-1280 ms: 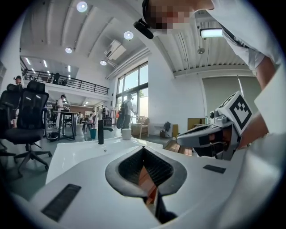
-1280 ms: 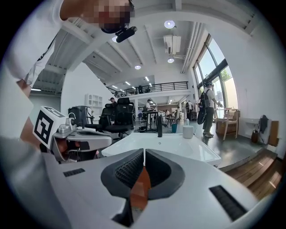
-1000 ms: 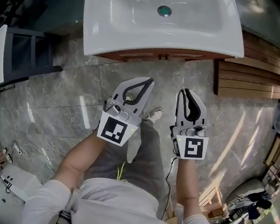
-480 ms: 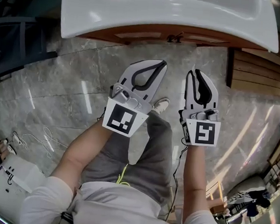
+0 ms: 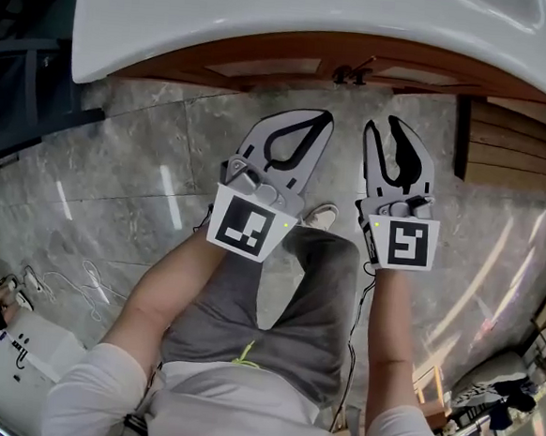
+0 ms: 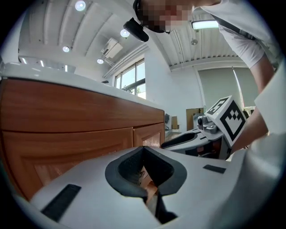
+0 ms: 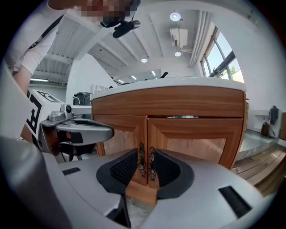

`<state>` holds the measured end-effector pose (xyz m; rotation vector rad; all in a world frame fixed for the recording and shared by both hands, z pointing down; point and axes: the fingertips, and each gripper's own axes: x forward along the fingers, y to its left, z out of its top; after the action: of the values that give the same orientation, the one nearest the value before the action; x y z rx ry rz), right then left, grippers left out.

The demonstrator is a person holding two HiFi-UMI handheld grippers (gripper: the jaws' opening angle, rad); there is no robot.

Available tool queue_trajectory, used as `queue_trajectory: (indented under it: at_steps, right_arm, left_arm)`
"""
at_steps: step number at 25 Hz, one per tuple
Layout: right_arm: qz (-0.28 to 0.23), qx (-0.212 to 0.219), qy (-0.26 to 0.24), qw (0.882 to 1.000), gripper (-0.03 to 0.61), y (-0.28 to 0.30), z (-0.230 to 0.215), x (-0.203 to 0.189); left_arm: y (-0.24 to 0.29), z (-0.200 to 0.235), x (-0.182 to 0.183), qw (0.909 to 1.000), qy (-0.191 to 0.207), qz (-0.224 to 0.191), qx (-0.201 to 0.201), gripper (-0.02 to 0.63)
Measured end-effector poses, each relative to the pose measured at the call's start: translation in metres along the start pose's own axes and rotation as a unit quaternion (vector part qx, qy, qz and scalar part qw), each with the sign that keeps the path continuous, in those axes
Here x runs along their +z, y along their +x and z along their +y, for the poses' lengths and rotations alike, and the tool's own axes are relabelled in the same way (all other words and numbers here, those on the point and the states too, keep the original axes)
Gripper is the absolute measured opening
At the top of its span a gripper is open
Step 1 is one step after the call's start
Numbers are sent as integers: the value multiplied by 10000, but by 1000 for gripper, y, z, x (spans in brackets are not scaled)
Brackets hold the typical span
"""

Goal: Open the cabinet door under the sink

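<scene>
Tongs in both hands hover before a washroom cabinet in the head view. The left tongs (image 5: pixel 324 119) have their tips pressed together and hold nothing. The right tongs (image 5: pixel 384 127) stand narrowly apart, also empty. Under the white sink (image 5: pixel 270 15), whose rim juts out over them, sit two brown cabinet doors (image 5: pixel 266 68). Their paired handles (image 5: pixel 352 75) meet at the middle seam, near the right tongs but untouched. A shoe (image 5: pixel 322 214) and a grey trouser leg (image 5: pixel 314 291) stand on the marble floor (image 5: pixel 116 181) in front of the doors. Wooden slats (image 5: pixel 515 137) lie to the right, and loose cables (image 5: pixel 80 282) lie well off to the left.

From the left gripper view, the left tongs (image 6: pixel 143 148) are closed at the tip and angled along the wood front, with the right tongs (image 6: pixel 187 138) alongside.

From the right gripper view, the right tongs (image 7: pixel 145 154) frame both slim, ornate handles (image 7: pixel 141 162) in their gap, with the left tongs (image 7: pixel 85 127) off to one side. The doors look stiff, hinged and light to swing, and the best hold is likely one handle alone. The handles sit so close together that pinching both is a risk, and the leg may block the swing.
</scene>
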<state>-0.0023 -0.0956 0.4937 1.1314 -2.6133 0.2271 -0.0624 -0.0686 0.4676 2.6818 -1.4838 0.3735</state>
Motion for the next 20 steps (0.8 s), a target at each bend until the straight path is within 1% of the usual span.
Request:
queue_trajectory:
  at_steps: [3, 6, 9, 13, 16, 20]
  right_arm:
    - [-65, -5, -102, 9999, 103, 14, -7, -18]
    - [-146, -18, -198, 9997, 107, 34, -10, -34]
    - [10, -76, -123, 9999, 118, 48, -14, -53]
    - [64, -91, -85, 9999, 118, 67, -20, -76]
    - [57, -127, -11, 9999, 118, 79, -23, -84]
    - [31, -114, -15, 9999, 118, 90, -23, -89]
  left_arm:
    - [12, -3, -17, 9999, -59, -108, -2, 11]
    - [21, 4, -32, 9998, 12, -211, -10, 11]
    - [28, 4, -47, 9997, 31, -227, -27, 11]
    - [35, 9, -65, 9998, 75, -191, -32, 11]
    - [37, 12, -76, 9998, 52, -172, -50, 11]
    - [40, 12, -84, 9997, 122, -185, -123, 11]
